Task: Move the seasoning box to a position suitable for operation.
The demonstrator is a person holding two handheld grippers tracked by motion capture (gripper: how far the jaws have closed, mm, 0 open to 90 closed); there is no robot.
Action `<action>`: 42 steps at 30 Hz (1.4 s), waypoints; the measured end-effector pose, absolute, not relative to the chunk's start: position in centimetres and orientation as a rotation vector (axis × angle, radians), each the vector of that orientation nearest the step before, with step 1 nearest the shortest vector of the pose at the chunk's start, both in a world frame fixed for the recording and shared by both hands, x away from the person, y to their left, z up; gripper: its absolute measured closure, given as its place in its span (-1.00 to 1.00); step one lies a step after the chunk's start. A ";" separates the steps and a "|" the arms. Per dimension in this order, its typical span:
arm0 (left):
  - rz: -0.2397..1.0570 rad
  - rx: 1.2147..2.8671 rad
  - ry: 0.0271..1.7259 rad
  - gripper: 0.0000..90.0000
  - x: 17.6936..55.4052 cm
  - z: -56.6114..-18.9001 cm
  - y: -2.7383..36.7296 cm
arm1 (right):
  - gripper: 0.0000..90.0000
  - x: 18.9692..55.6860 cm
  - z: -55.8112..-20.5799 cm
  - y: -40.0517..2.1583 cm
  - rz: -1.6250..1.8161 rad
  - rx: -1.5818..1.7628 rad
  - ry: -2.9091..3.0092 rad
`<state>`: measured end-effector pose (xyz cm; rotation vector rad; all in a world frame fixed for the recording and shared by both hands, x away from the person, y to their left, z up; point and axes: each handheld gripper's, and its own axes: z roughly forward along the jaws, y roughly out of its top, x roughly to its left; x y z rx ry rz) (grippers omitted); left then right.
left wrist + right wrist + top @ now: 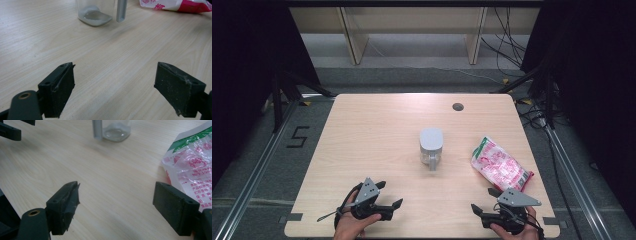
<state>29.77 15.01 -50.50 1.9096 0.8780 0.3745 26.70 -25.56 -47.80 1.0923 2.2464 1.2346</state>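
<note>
A clear, square-shouldered plastic jar [431,148] with a grey lid stands mid-table [377,130] on pale woodgrain. A crinkly pink-and-white bag [500,165] lies right of it. Left hand-held gripper [388,196] and right hand-held gripper [484,200], matte black, both gape empty near the front edge.

A black "5" [299,136] on the floor left of the table [372,130].

The worktop [377,135] is of pale wood with rounded corners and has a small round hole [457,106] near its far edge. On the grey floor [412,75] left of it stands a black mark like a "5" [298,136]. Behind, black cables [507,40] lie beside wooden legs [354,37]
</note>
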 end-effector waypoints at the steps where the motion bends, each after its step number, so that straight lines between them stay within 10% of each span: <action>1: 0.374 1.910 0.878 -0.66 29.8 -50.5 15.0 | -0.52 26.7 -47.8 -25.6 1.235 1.092 2.246; 42: 0.370 1.936 0.763 0.06 37.3 -50.0 5.3 | -0.50 26.5 -47.8 -25.5 1.279 1.118 2.240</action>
